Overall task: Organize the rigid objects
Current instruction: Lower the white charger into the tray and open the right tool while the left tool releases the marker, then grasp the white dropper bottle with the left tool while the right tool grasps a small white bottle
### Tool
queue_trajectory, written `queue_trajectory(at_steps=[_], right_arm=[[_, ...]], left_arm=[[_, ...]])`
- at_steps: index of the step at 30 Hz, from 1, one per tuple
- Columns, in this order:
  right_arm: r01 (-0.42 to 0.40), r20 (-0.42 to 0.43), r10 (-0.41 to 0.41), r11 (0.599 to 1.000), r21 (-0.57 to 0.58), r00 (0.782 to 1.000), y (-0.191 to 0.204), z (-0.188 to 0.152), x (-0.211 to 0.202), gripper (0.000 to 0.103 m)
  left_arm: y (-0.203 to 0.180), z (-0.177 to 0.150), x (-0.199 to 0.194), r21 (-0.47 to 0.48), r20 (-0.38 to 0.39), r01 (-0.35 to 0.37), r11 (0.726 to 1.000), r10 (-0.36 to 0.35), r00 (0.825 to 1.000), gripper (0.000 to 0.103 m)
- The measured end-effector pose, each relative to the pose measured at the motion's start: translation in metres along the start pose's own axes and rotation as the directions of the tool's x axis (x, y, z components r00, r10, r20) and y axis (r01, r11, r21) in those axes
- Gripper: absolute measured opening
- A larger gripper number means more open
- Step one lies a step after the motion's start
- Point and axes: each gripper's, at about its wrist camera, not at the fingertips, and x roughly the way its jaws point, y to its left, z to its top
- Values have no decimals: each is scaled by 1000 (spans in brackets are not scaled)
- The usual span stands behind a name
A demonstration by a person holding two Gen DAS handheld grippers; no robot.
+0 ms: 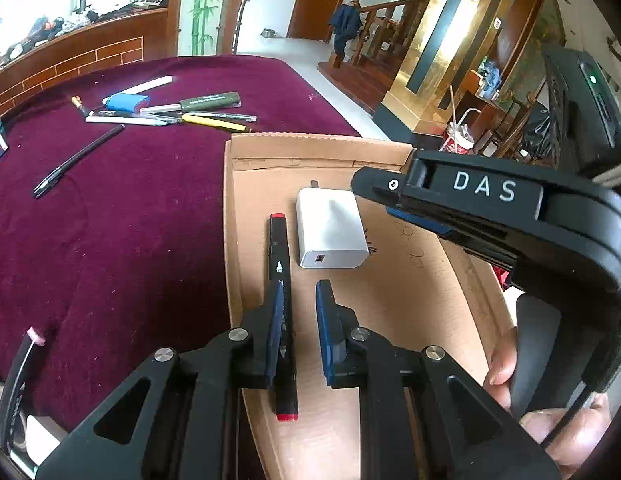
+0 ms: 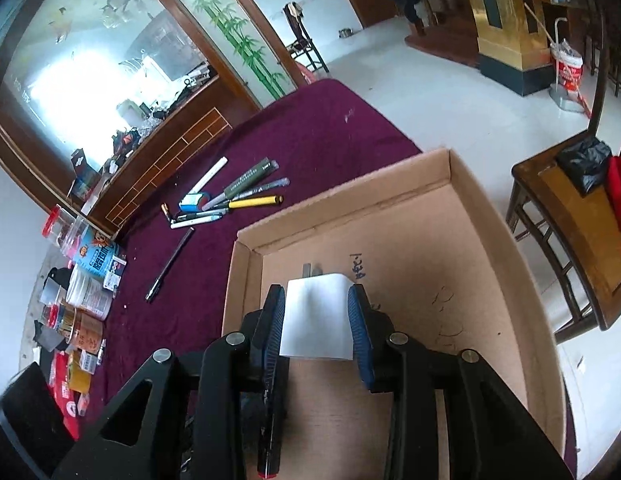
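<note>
The shallow brown cardboard box (image 2: 462,184) fills the lower right of the right wrist view and is the largest piece: one of it, light, stiff at the folded walls, best taken by a wall edge if it must shift at all.

On its floor, near the left wall, lies one white plastic plug-in charger block (image 1: 330,232), with its prongs toward the far wall. It looks compact, hard and smooth-sided, so it could slip; its flat side faces are the place to pinch it. In the right wrist view the right gripper (image 2: 316,328) straddles it, the blue pads (image 2: 358,332) flanking both sides with a sliver of gap showing, so the grip appears let go and the block rests on the cardboard.

Just left of the charger lies one black marker with red end caps (image 1: 279,240), rigid, light, inclined to roll; mid-barrel is the sensible hold. The left gripper (image 1: 300,320) hangs over it, jaws narrowly parted and holding nothing, the marker passing beneath the left pad (image 1: 275,320).

On the maroon velvet tablecloth (image 1: 130,200), in the upper left of the left wrist view, a cluster of pens (image 1: 170,110) waits, roughly seven slim pieces plus a small blue-and-white object; the exact count is hard to tell. One black pen (image 1: 78,160) lies apart, nearer.
</note>
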Motion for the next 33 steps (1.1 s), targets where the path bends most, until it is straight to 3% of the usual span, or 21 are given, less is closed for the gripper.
queue_trajectory(at_steps=[15, 22, 25, 27, 29, 33], right_arm=[[-57, 18, 60, 991, -123, 998, 36, -18, -8, 29], [-154, -12, 157, 948, -278, 987, 84, -45, -15, 29], [-212, -54, 207, 910, -357, 977, 107, -61, -17, 30], [-260, -107, 237, 876, -405, 966, 123, -74, -15, 38], [-322, -180, 269, 842, -432, 946, 137, -88, -11, 43], [-416, -315, 300, 803, -427, 901, 150, -109, -1, 44]], left_arm=[[19, -13, -74, -21, 63, 6, 1000, -5, 998, 14], [51, -42, -123, -16, 120, -12, 1000, 14, 993, 14], [80, -64, -149, -38, 152, -28, 999, 34, 988, 14], [100, -74, -161, -67, 161, -31, 997, 41, 986, 23], [127, -87, -174, -116, 179, -38, 992, 58, 982, 38], [159, -107, -186, -158, 181, -77, 984, 106, 978, 40]])
